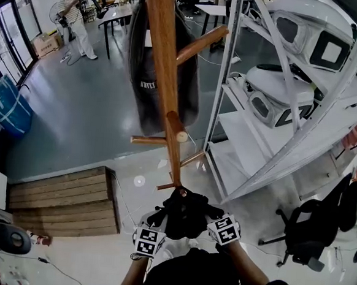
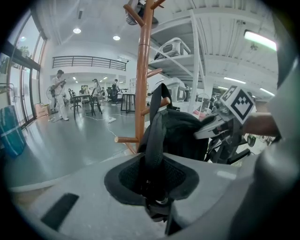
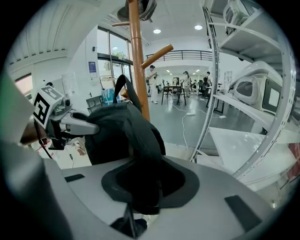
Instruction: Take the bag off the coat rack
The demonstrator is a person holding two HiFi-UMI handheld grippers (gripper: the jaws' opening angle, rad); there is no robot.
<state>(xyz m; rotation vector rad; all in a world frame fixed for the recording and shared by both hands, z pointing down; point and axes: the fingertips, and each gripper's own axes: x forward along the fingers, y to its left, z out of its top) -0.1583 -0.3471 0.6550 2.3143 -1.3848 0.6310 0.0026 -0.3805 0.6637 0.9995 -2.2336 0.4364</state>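
Observation:
A black bag (image 1: 185,214) hangs low by the wooden coat rack (image 1: 163,64), just under a low peg (image 1: 182,192); whether its top loop (image 2: 161,91) still sits on that peg I cannot tell. My left gripper (image 1: 160,222) is shut on a black strap (image 2: 152,140) of the bag, which runs from the jaws up to the bag's body (image 2: 180,133). My right gripper (image 1: 212,216) is shut on the bag's other side (image 3: 136,140). Each gripper shows in the other's view: the right one (image 2: 220,126) and the left one (image 3: 77,126).
A larger dark bag (image 1: 141,74) hangs higher on the rack. A white shelf unit (image 1: 279,116) with white machines stands close on the right, a wooden platform (image 1: 63,197) on the left, a black office chair (image 1: 310,232) at right. A person (image 1: 74,20) stands far back.

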